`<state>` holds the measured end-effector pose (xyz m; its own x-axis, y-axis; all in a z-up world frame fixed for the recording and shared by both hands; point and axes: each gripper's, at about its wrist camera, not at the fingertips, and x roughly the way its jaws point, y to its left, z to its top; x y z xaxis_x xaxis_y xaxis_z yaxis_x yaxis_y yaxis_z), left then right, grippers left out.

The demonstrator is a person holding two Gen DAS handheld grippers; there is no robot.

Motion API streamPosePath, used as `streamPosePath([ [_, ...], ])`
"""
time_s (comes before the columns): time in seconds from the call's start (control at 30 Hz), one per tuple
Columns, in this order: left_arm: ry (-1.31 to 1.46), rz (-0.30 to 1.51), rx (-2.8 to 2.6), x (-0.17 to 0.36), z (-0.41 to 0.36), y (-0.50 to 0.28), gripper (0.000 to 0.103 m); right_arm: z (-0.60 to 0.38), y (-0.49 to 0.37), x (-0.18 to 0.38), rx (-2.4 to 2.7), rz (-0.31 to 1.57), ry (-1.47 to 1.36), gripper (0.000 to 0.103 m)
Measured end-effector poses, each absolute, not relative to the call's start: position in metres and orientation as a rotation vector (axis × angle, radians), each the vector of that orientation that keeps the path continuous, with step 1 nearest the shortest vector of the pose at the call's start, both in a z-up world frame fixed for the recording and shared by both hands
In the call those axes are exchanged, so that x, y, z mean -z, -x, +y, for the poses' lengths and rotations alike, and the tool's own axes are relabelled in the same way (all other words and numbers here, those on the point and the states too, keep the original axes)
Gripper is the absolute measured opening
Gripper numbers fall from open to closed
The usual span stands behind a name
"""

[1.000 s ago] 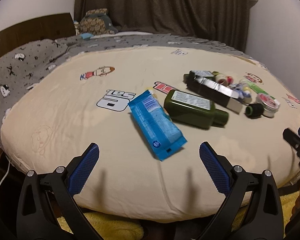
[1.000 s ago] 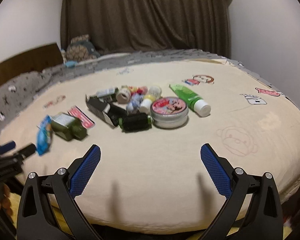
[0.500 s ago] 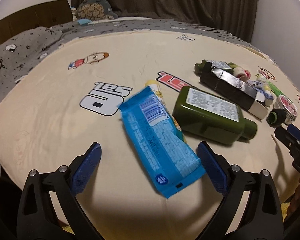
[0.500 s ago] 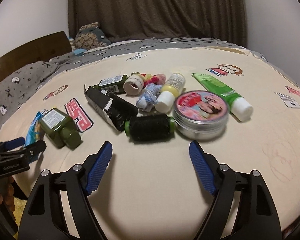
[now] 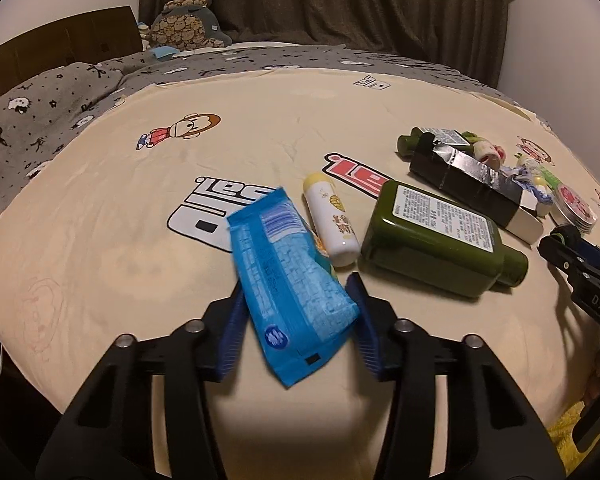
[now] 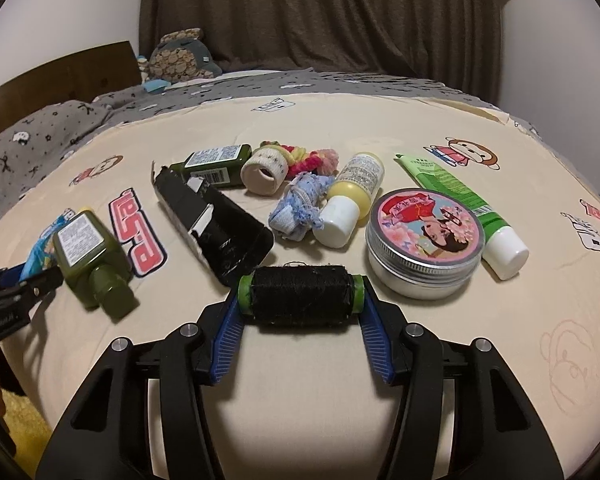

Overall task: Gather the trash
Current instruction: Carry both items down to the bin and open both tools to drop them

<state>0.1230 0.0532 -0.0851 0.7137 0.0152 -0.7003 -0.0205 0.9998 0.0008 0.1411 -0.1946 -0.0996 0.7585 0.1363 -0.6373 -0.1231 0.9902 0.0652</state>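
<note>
A blue snack wrapper (image 5: 288, 276) lies on the cream bedspread (image 5: 140, 248). My left gripper (image 5: 298, 304) is shut on its near end, pads touching both sides. A black hair roller with green ends (image 6: 300, 292) lies in front of the pile. My right gripper (image 6: 300, 300) is shut on it, one pad at each end. A torn black carton (image 6: 216, 220) lies just behind the roller; it also shows in the left wrist view (image 5: 472, 180).
A green bottle (image 5: 440, 236) and a small white-yellow tube (image 5: 332, 220) lie right of the wrapper. A round pink tin (image 6: 424, 240), green tube (image 6: 460, 200), white-capped bottle (image 6: 352, 200), hair ties (image 6: 308, 158) and a second green bottle (image 6: 216, 160) crowd the pile.
Both grippers moved forward and down and closed: the left onto the blue wrapper, the right onto the black roller.
</note>
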Motion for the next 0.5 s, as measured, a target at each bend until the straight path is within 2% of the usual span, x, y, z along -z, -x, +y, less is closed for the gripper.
streamPosePath([
  [0.2, -0.015, 0.753, 0.01, 0.077, 0.045, -0.103, 0.036, -0.204, -0.113, 0.085, -0.131, 0.671, -0.001, 0.055],
  [0.5, -0.06, 0.649, 0.125, 0.043, 0.008, -0.029, 0.035, -0.219, -0.039, 0.061, -0.143, 0.638, 0.016, 0.055],
])
